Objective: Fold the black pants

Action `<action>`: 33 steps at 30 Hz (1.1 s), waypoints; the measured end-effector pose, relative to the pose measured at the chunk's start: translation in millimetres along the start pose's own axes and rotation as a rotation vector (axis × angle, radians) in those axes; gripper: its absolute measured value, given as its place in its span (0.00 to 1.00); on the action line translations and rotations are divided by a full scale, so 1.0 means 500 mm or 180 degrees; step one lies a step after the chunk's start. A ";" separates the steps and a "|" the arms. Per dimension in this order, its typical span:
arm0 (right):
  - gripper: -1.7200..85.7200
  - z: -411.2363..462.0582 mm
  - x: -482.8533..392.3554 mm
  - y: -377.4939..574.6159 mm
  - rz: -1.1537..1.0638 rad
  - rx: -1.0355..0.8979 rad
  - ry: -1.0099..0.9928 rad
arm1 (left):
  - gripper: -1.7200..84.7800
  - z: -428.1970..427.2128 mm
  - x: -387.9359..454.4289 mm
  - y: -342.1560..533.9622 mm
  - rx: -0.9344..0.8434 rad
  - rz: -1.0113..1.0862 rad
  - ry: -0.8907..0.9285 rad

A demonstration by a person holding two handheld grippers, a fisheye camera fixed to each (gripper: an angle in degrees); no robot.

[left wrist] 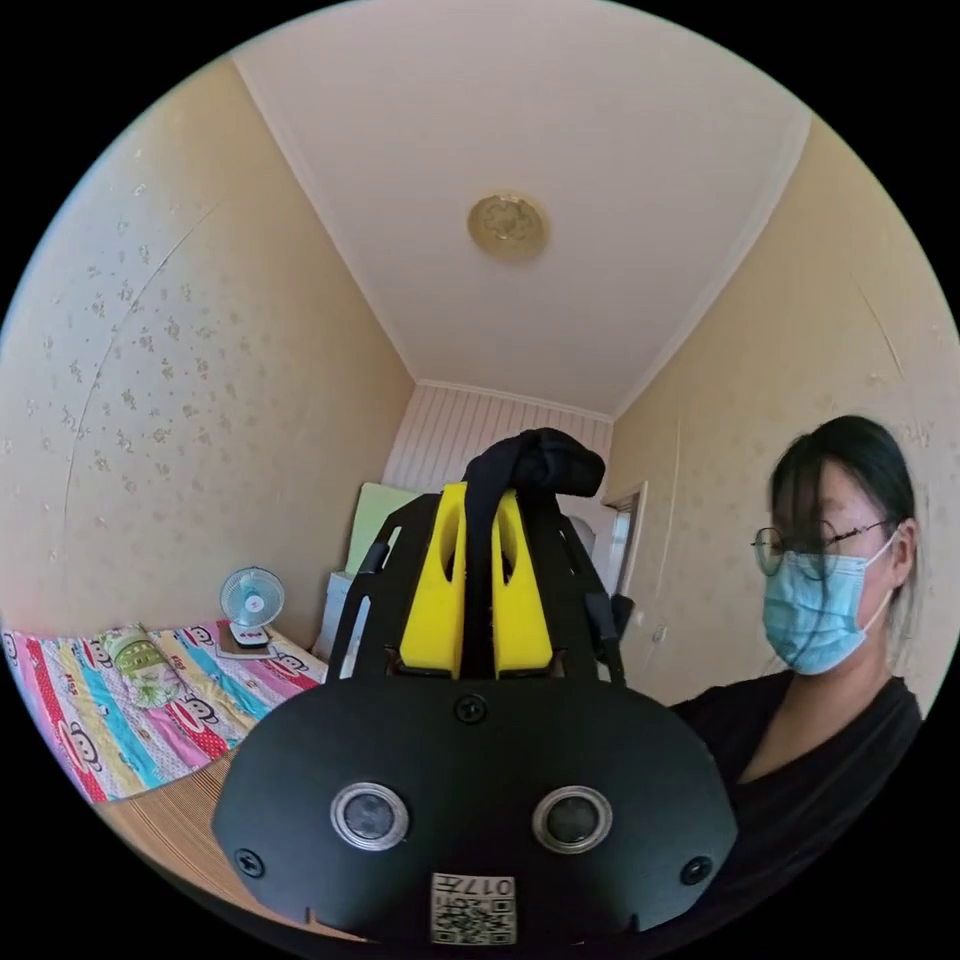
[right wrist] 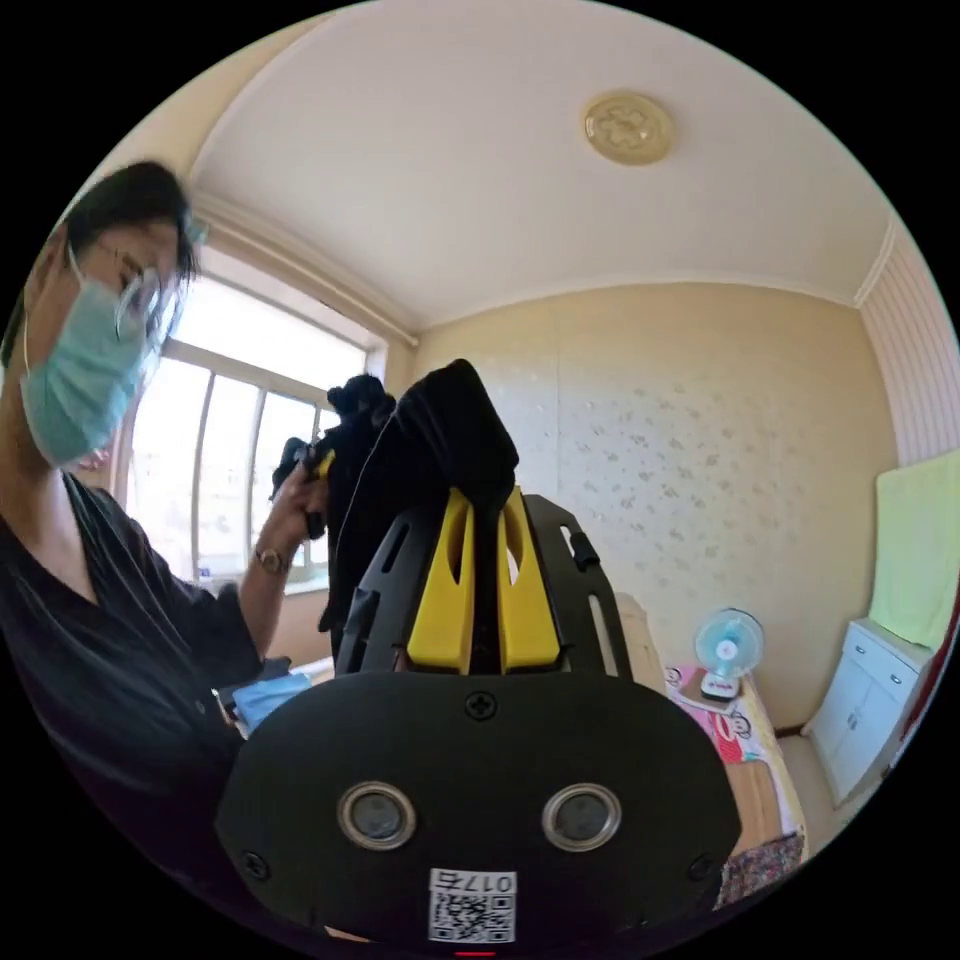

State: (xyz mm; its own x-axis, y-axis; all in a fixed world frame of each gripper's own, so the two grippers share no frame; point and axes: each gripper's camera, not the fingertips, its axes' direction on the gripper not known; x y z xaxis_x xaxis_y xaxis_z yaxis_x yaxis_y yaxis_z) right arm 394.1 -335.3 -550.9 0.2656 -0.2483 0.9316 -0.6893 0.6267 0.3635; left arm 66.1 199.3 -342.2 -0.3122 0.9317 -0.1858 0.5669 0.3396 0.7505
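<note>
Both claws were up in the air, pointed toward the ceiling, well above the bed (left wrist: 150, 700). The left claw (left wrist: 478, 545) had its yellow jaws pressed together on a strip of the black pants (left wrist: 530, 465); the cloth ran down between the jaws and bunched in a dark lump just above their tips. The right claw (right wrist: 485, 555) was the same: jaws pinching black fabric, with a fold of the pants (right wrist: 445, 430) draped over the tips and hanging down its window side.

In the right gripper view the other claw appeared nearer the window (right wrist: 230, 450), gripped by the person's hand (right wrist: 295, 505), with more black cloth bunched on it. So the pants hung between the two claws, beside the person (left wrist: 830, 640), clear of the bed.

Progress, as a guess: early. The garment was picked up and held at two spots, probably to shake out or stretch flat. No fold showed; most of the pants hung below, out of sight, so their shape couldn't be told. Still left: laying them down and making the folds.

A small fan (left wrist: 251, 600) stood at the far end of the bed, near the wall.
</note>
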 end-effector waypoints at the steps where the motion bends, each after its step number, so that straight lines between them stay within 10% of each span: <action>1: 0.06 0.000 0.011 -0.016 0.0044 0.0051 -0.0042 | 0.06 -0.028 0.011 -0.014 -0.0041 0.0033 0.0104; 18: 0.05 0.099 0.341 0.010 0.0415 0.0044 -0.0197 | 0.07 -0.201 0.003 -0.024 0.0478 0.0407 -0.1406; 29: 0.05 1.006 1.202 0.113 0.1549 -0.2053 -0.0062 | 0.10 -0.122 -1.148 -0.155 -0.0547 -0.0942 -0.2935; 33: 0.05 1.101 1.391 0.373 0.1863 -0.2898 0.0172 | 0.10 -0.256 -1.330 0.004 -0.1011 -0.1519 -0.3130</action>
State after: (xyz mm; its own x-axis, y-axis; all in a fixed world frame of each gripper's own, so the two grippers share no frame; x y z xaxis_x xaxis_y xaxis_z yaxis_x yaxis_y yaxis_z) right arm 79.0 -797.9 162.4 0.1029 0.2865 0.9525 0.0344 0.9560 -0.2913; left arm 177.3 -435.8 -135.8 0.3682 0.4610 -0.8074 0.2882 0.7690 0.5706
